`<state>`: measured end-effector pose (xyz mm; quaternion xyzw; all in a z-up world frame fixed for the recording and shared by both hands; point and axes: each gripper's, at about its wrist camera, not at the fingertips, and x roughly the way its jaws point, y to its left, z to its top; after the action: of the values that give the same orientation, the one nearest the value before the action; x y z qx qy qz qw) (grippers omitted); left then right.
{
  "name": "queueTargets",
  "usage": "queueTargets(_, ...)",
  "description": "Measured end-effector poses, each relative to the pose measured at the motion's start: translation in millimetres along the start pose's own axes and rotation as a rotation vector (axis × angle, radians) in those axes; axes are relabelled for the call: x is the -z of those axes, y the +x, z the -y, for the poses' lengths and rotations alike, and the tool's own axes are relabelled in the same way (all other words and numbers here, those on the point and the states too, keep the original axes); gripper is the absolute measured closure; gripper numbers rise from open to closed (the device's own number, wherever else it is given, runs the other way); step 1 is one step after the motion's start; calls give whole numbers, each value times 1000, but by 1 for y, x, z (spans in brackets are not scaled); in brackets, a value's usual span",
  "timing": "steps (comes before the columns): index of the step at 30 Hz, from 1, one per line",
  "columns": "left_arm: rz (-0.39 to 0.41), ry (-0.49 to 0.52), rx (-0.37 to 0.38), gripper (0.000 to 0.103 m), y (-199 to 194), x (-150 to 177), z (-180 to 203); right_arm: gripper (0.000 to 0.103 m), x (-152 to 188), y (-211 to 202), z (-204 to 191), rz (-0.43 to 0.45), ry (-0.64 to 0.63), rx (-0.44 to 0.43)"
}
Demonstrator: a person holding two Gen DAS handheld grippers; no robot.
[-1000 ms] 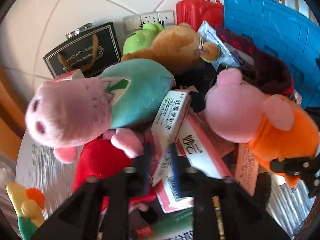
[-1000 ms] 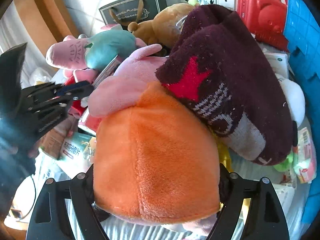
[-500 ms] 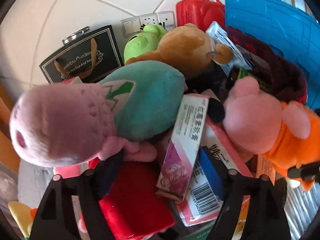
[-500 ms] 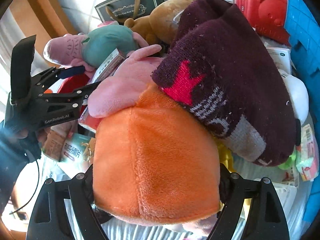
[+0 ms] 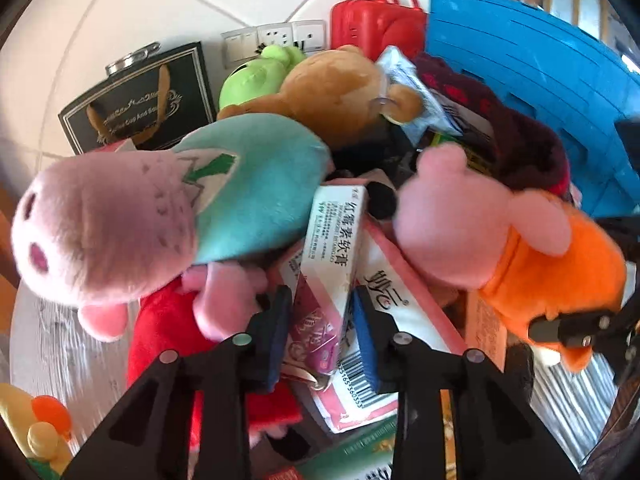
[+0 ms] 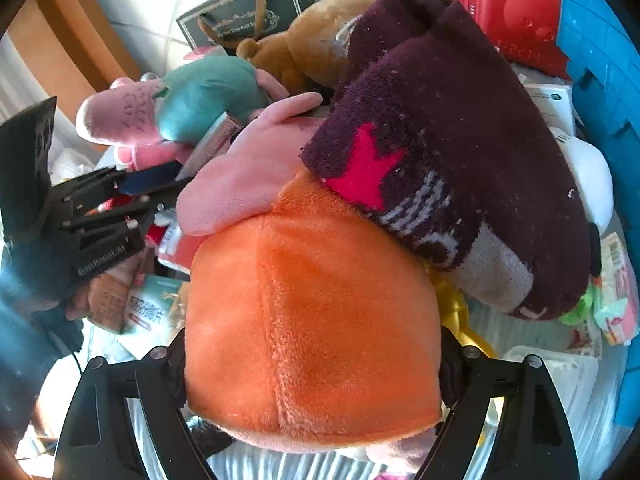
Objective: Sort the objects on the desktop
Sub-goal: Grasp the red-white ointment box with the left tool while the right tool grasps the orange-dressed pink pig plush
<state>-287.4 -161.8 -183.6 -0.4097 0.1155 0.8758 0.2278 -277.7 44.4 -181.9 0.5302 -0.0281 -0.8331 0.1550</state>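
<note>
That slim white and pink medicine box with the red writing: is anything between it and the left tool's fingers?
Nothing visible. The slim white and pink medicine box already sits between the left gripper's fingers, which have just been closing and press its sides. The teal-bodied pink plush pig only crowds it from the left.

A white tiled wall (image 5: 168, 4) with grey grout lines carries a row of white switches and sockets (image 5: 276, 38), warm brown wood panelling (image 6: 76, 36) stands at the sides, and bright daylight falls on the pale, striped counter (image 5: 52, 344).
</note>
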Motion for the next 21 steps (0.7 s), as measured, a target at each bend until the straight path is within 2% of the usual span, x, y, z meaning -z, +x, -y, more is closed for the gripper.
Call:
queueTargets(6,14,-49,21,73,-17,17,9,17,13,-19,-4,17,-19,3)
queueTargets(8,18,-58,34,73,-18,16,13,17,30,-10,-16,17,-6,2)
queueTargets(12,10,-54,-3,69,-14,13,17,17,22,-6,-15,2,0,5)
queueTargets(13,9,-61,0,67,-12,12,15,17,29,3,-13,2,0,3)
queueTargets(16,10,-105,22,64,-10,15,10,17,50,-25,5,3,0,-1)
queueTargets(18,8,-124,32,64,-10,16,12,17,53,-24,3,6,0,0)
queueTargets(19,5,-125,36,70,-11,17,15,17,54,-26,5,8,1,1)
queueTargets(20,4,-99,59,85,-13,16,22,17,55,-27,5,12,4,0)
queueTargets(21,4,-70,46,85,-15,17,29,17,57,-26,3,19,5,-1)
